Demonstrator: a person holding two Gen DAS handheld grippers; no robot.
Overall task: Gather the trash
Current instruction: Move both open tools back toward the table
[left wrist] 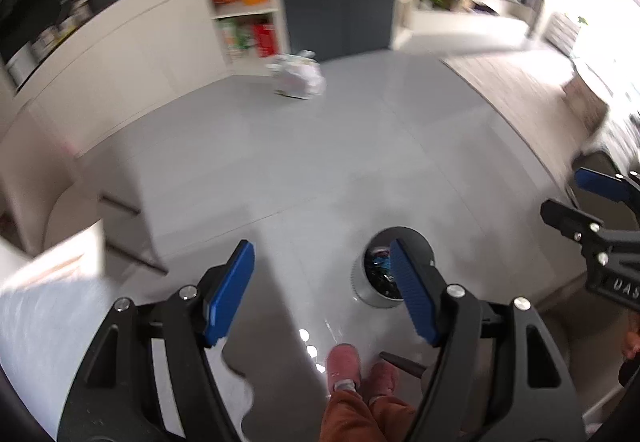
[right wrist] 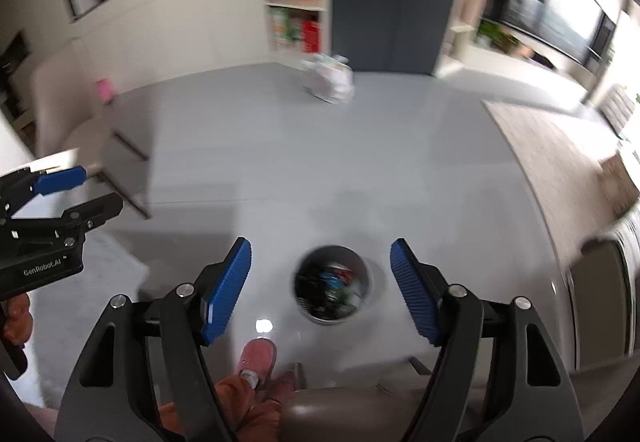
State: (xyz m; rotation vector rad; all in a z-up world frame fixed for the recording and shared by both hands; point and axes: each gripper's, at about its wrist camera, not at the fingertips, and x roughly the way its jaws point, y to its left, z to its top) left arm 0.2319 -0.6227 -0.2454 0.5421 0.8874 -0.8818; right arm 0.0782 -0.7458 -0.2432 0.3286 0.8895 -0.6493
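A round grey trash bin (left wrist: 376, 278) with a dark liner and mixed rubbish inside stands on the grey tiled floor far below both grippers. In the right wrist view the bin (right wrist: 334, 284) shows between the blue pads. My left gripper (left wrist: 320, 254) is open and holds nothing. My right gripper (right wrist: 320, 250) is open too, with only floor and bin behind its fingers. Each gripper shows in the other's view: the right gripper (left wrist: 564, 194) at the right edge, the left gripper (right wrist: 100, 188) at the left edge. A filled white trash bag (left wrist: 300, 76) lies on the far floor, the same bag (right wrist: 330, 80) near the shelves.
A person's pink slippers (left wrist: 344, 362) and orange trouser legs stand beside the bin. White cabinets (right wrist: 180, 30), an open shelf of packages (right wrist: 296, 2) and a dark tall unit (right wrist: 392, 14) line the far wall. A brown chair back (right wrist: 340, 410) is below; wood flooring (right wrist: 560, 154) lies to the right.
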